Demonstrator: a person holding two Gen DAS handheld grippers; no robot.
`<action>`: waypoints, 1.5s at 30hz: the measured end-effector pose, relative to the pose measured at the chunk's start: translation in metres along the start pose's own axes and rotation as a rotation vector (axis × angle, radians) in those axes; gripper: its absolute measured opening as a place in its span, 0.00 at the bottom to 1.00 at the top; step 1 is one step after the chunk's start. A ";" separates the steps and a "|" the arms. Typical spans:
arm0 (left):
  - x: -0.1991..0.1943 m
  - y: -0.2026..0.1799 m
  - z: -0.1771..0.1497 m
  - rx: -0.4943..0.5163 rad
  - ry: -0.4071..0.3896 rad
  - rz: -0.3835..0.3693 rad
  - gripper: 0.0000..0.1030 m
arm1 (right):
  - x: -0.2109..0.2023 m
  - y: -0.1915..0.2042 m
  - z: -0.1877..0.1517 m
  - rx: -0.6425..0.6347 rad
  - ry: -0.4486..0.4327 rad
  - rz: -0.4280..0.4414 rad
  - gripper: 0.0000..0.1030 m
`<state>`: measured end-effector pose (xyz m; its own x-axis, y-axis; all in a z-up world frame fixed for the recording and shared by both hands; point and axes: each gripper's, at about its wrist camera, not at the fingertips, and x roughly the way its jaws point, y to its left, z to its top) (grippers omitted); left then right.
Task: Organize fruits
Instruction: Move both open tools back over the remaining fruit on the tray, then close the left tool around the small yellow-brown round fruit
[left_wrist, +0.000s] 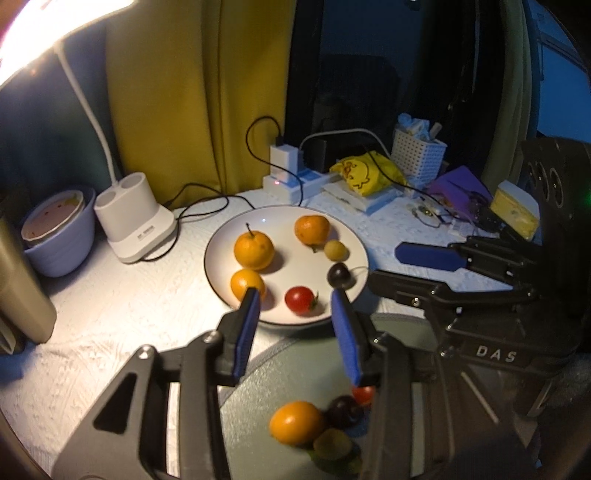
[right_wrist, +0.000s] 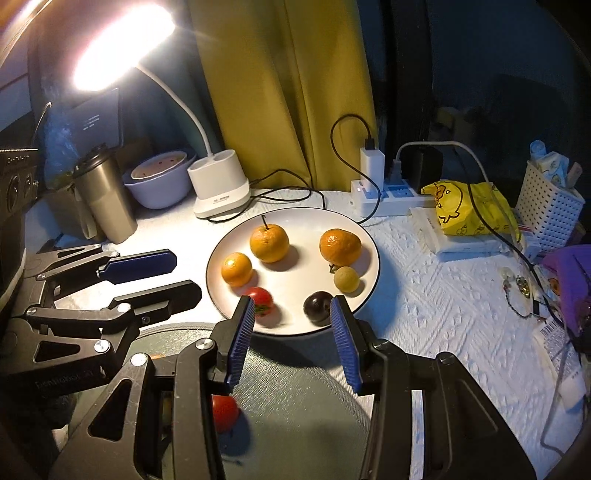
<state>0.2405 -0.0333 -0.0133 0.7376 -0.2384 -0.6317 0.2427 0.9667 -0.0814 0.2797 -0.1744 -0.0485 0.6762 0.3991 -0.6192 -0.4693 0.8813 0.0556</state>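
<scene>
A white plate (left_wrist: 295, 258) (right_wrist: 306, 254) holds three oranges (left_wrist: 254, 249), a red tomato (left_wrist: 300, 300) (right_wrist: 260, 301), a pale green fruit (left_wrist: 336, 250) (right_wrist: 346, 279) and a dark plum (left_wrist: 340, 276) (right_wrist: 318, 302). A grey-green dish (left_wrist: 295, 369) (right_wrist: 295, 406) near me holds an orange (left_wrist: 296, 422), a dark plum (left_wrist: 345, 410), a tomato (right_wrist: 223, 411) and a green fruit (left_wrist: 332, 443). My left gripper (left_wrist: 295, 306) (right_wrist: 155, 277) is open and empty above the dish's far rim. My right gripper (right_wrist: 291, 310) (left_wrist: 388, 266) is open and empty beside it.
A white lamp base (right_wrist: 219, 184), a purple bowl (right_wrist: 159, 177) and a steel tumbler (right_wrist: 101, 192) stand at the back left. A power strip with chargers (right_wrist: 384, 192), a yellow bag (right_wrist: 465, 206), a white basket (right_wrist: 550, 206) and loose cables lie at the back right.
</scene>
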 end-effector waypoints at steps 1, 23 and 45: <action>-0.003 -0.001 -0.001 0.000 -0.003 0.000 0.40 | -0.002 0.001 -0.001 -0.001 -0.002 0.000 0.44; -0.049 -0.010 -0.039 -0.015 -0.012 0.011 0.40 | -0.044 0.029 -0.027 -0.023 -0.018 0.003 0.44; -0.043 -0.010 -0.088 -0.038 0.079 0.025 0.40 | -0.041 0.039 -0.065 -0.011 0.047 0.022 0.44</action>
<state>0.1508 -0.0250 -0.0534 0.6909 -0.2079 -0.6924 0.2001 0.9753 -0.0932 0.1969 -0.1731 -0.0721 0.6382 0.4060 -0.6541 -0.4902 0.8695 0.0614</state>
